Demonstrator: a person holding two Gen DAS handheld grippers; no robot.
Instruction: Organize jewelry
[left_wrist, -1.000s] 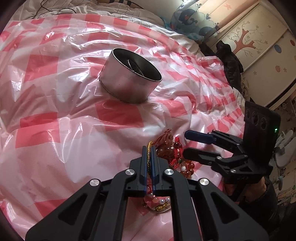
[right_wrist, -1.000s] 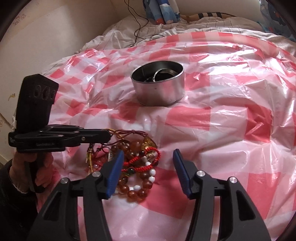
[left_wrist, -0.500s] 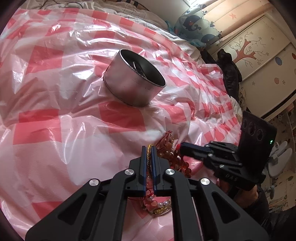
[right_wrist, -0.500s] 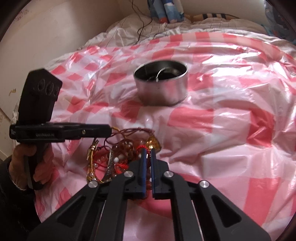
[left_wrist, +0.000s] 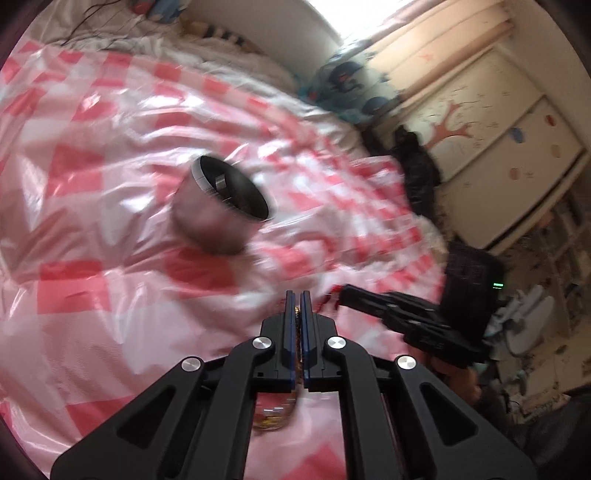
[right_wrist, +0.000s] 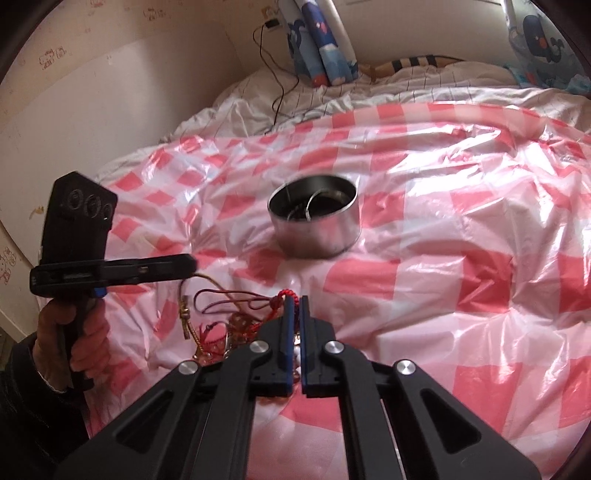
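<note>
At the left edge of the right wrist view a cream wall borders the bed, and the left tool reaches in from there, a hand on its grip. Its fingers are pressed together on a thin gold chain that hangs down to the tangled pile of red-cord and bead jewelry on the red-and-white checked plastic sheet. In the middle, the right tool is clamped on a red braided cord from that pile. Beyond it, well apart across open sheet, stands the round silver metal tin, holding a thin metal ring. To the right the sheet lies bare and crinkled.
</note>
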